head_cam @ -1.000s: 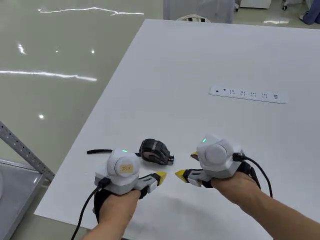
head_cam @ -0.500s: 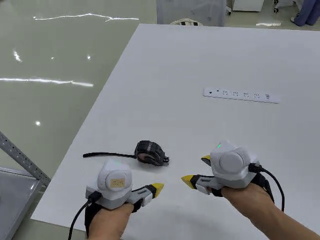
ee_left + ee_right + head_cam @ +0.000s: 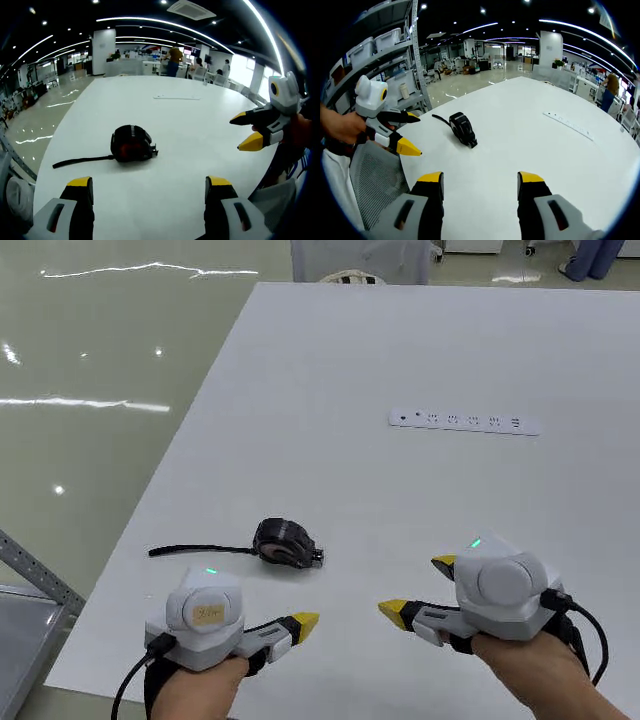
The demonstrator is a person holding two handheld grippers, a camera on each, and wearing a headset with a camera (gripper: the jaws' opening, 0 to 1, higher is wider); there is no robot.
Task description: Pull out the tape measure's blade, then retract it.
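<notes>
Two wide, empty claws, left claw (image 3: 148, 181) and right claw (image 3: 418, 586), tape measure (image 3: 285, 542) just beyond, power strip (image 3: 463, 422) farther off.

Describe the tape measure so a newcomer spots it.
On the white table, look near its left edge, ahead of the left claw. The tape measure is the black rounded case trailing a thin strap, unlike the flat white power strip farther back.

Wide-spread left claw (image 3: 148, 182) faces the tape measure (image 3: 131, 143).
</notes>
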